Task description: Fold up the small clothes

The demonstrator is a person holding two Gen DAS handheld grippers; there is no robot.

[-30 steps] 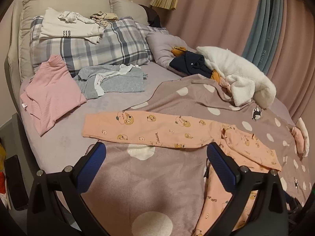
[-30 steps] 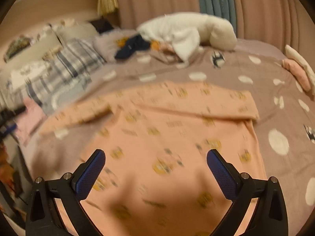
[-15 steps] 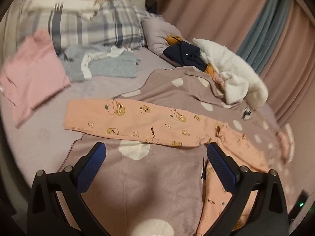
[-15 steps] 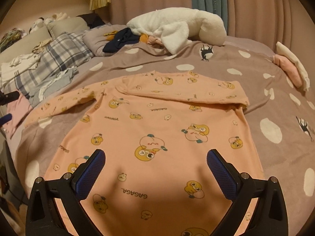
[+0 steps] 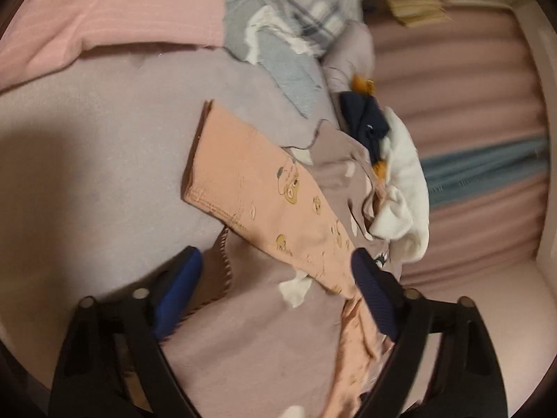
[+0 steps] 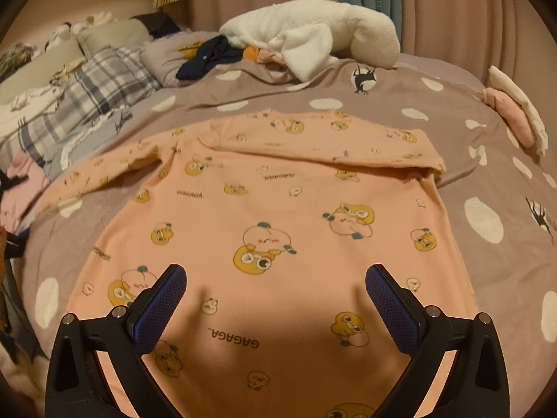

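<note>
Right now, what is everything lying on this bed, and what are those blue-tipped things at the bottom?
Peach cartoon-print shirt: one, spread flat on the blanket, far sleeve folded across the top, other sleeve stretched out sideways.
Dotted blanket: one, mauve with white spots, under the shirt.
White fluffy garment: one, heaped at the far side.
Navy garment: one, crumpled beside the white heap.
Plaid pillow: one, grey and white, far left.
Grey clothes: small pile, beside the plaid pillow.
Pink top: one, left edge of the bed.
Pink and white folded items: small stack, right edge.
Curtains: pink, one teal strip, behind.
Left gripper: black, blue pads, jaws open.
Right gripper: same, jaws open over the shirt.
</note>
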